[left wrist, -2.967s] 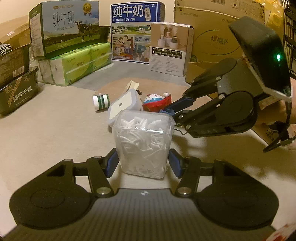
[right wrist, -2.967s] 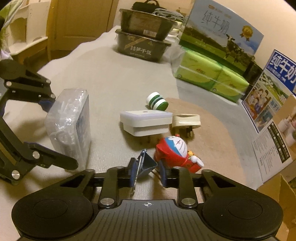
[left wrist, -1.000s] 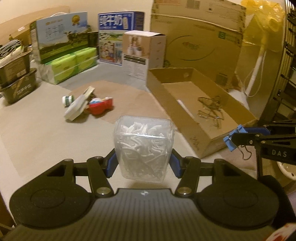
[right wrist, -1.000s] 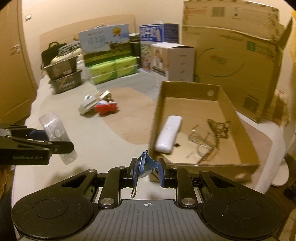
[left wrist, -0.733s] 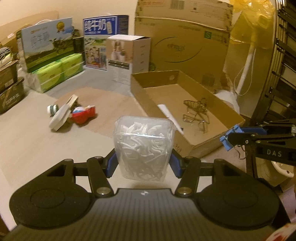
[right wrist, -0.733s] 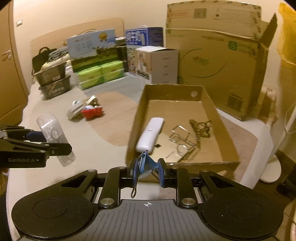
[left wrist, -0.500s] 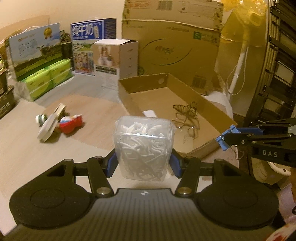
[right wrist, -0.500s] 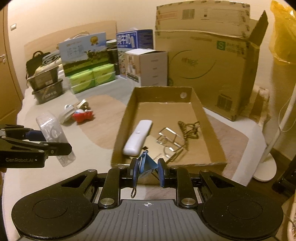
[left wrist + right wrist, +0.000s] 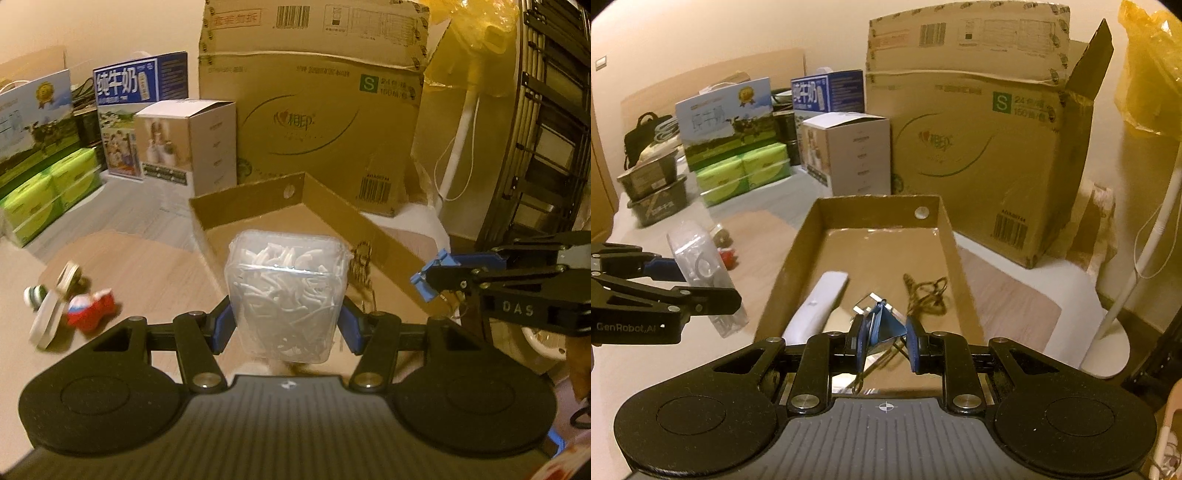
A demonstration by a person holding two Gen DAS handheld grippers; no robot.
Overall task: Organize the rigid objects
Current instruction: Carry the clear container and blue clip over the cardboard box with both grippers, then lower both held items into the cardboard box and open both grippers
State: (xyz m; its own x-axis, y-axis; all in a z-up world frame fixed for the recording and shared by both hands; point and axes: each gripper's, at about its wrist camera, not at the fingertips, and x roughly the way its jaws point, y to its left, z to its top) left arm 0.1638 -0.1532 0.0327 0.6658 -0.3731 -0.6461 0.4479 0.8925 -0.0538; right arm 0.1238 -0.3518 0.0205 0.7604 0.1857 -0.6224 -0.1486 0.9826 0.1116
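My left gripper (image 9: 286, 323) is shut on a clear plastic box of white picks (image 9: 287, 291), held in the air near the low cardboard tray (image 9: 258, 201). In the right wrist view the box (image 9: 696, 258) shows at the left, beside the tray (image 9: 877, 205). My right gripper (image 9: 886, 341) is shut on a blue binder clip (image 9: 881, 326), held over the tray's near end. It also shows in the left wrist view (image 9: 432, 280). In the tray lie a white remote (image 9: 818, 304), metal clips (image 9: 866, 302) and a tangle of wire (image 9: 925, 291).
A red toy (image 9: 92, 308), a white adapter (image 9: 46, 321) and a green-white roll (image 9: 33, 295) lie on the bed at the left. A big cardboard carton (image 9: 979, 147), a white box (image 9: 849, 151) and milk cartons (image 9: 726, 110) stand behind. A fan stand (image 9: 1108, 339) is at right.
Both grippers have carried their loads away from the toy pile toward the tray. The right gripper with the clip now hangs over the tray's near end.
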